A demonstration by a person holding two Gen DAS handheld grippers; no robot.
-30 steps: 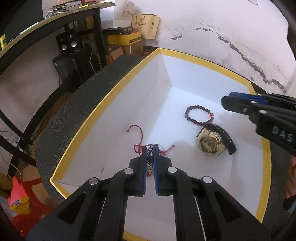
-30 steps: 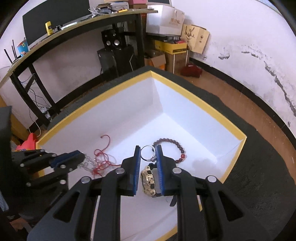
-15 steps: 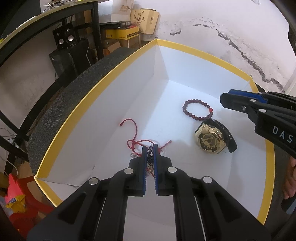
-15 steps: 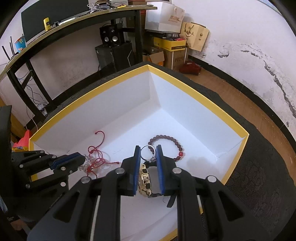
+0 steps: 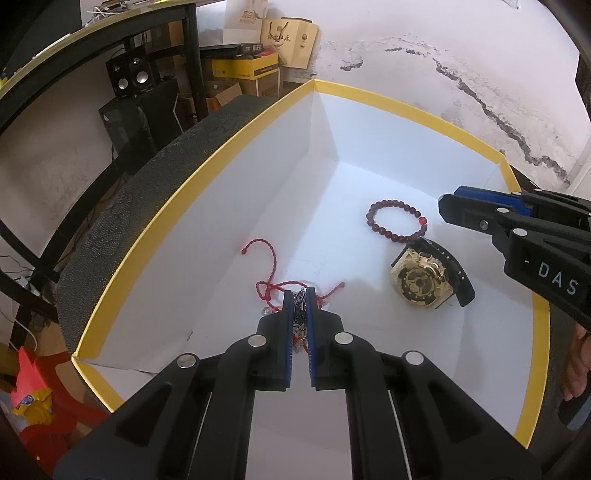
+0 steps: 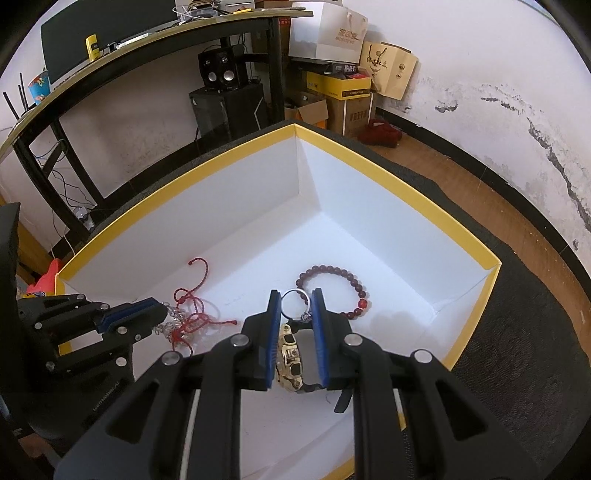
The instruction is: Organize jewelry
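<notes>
A white box with a yellow rim (image 5: 192, 177) (image 6: 399, 181) holds the jewelry. My left gripper (image 5: 299, 299) is shut on a silver charm on a red cord (image 5: 273, 262), low over the box floor; the cord trails onto the floor and also shows in the right wrist view (image 6: 192, 306). My right gripper (image 6: 295, 306) is shut on a silver ring (image 6: 294, 303), above a gold watch with a black strap (image 5: 421, 284) (image 6: 290, 365). A dark red bead bracelet (image 5: 397, 221) (image 6: 340, 288) lies beyond the watch.
The box rests on a dark textured mat (image 6: 517, 332). Behind stand a black-framed desk (image 6: 147, 40), speakers (image 6: 218, 74), cardboard boxes and paper bags (image 6: 332, 33) against a cracked white wall. A red bag (image 5: 29, 398) lies on the floor at left.
Both grippers have moved lower and further into the box. The red cord now lies more on the box floor. Both grips are unchanged.
</notes>
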